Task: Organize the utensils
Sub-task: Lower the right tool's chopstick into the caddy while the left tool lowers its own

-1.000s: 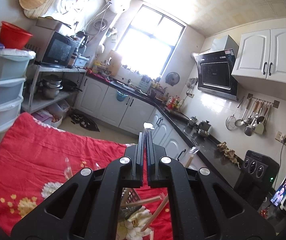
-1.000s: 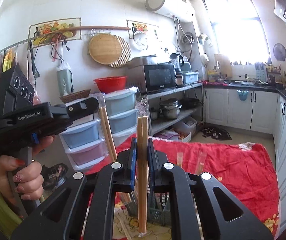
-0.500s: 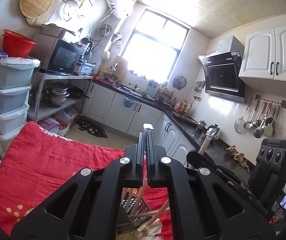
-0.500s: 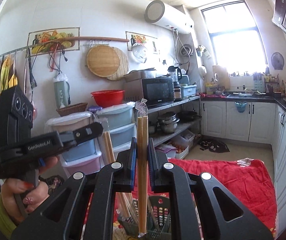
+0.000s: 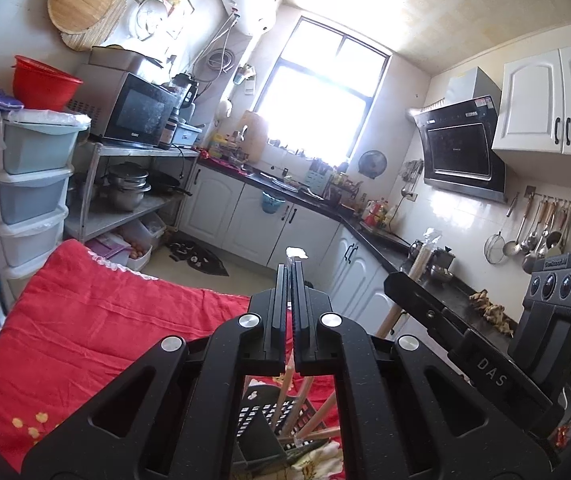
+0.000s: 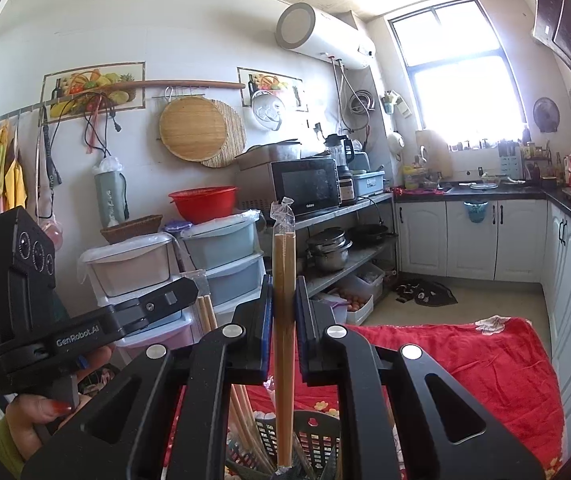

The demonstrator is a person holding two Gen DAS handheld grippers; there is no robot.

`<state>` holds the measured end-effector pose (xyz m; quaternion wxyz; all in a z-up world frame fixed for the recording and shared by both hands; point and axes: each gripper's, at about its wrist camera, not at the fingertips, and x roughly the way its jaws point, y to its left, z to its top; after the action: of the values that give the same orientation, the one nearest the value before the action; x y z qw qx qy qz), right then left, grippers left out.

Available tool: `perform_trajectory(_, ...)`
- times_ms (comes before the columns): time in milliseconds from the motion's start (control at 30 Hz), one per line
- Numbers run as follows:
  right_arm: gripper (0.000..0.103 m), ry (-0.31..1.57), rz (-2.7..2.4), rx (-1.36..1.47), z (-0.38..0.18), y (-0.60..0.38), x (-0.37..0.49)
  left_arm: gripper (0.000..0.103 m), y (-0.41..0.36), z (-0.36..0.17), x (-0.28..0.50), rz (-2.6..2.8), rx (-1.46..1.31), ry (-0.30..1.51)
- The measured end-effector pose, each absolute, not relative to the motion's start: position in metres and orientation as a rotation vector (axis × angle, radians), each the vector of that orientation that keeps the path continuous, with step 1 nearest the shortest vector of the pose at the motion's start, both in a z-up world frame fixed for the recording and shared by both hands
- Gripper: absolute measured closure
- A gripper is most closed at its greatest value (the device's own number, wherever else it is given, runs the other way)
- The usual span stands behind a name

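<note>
A wrapped pair of chopsticks (image 6: 284, 320) stands upright at the frame's centre, clamped by the right gripper (image 6: 284, 304), its foot in the dark slotted basket (image 6: 317, 436) (more chopsticks lean inside) at bottom centre. The left gripper (image 5: 290, 276) pinches a wrapper tip (image 5: 296, 253) above the red cloth (image 5: 97, 320).

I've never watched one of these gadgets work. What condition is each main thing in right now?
Right tongs: shut on the wrapped chopsticks.
Wrapped chopsticks: upright, plastic sleeve intact, lower end over the basket.
Left tongs: shut, pinching a wrapper edge.
Basket: on the red cloth, chopsticks leaning inside.
Red cloth: spread flat.
</note>
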<state>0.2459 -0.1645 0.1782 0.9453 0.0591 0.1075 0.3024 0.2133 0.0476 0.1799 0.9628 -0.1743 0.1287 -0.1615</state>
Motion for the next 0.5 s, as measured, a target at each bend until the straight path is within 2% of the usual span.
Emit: perform_trajectory(500, 0.093, 0.248, 0.599, 0.113, 0.146, -0.151, 0.260, 0.103, 0.051, 0.149, 0.226, -0.313, -0.376, 0.284)
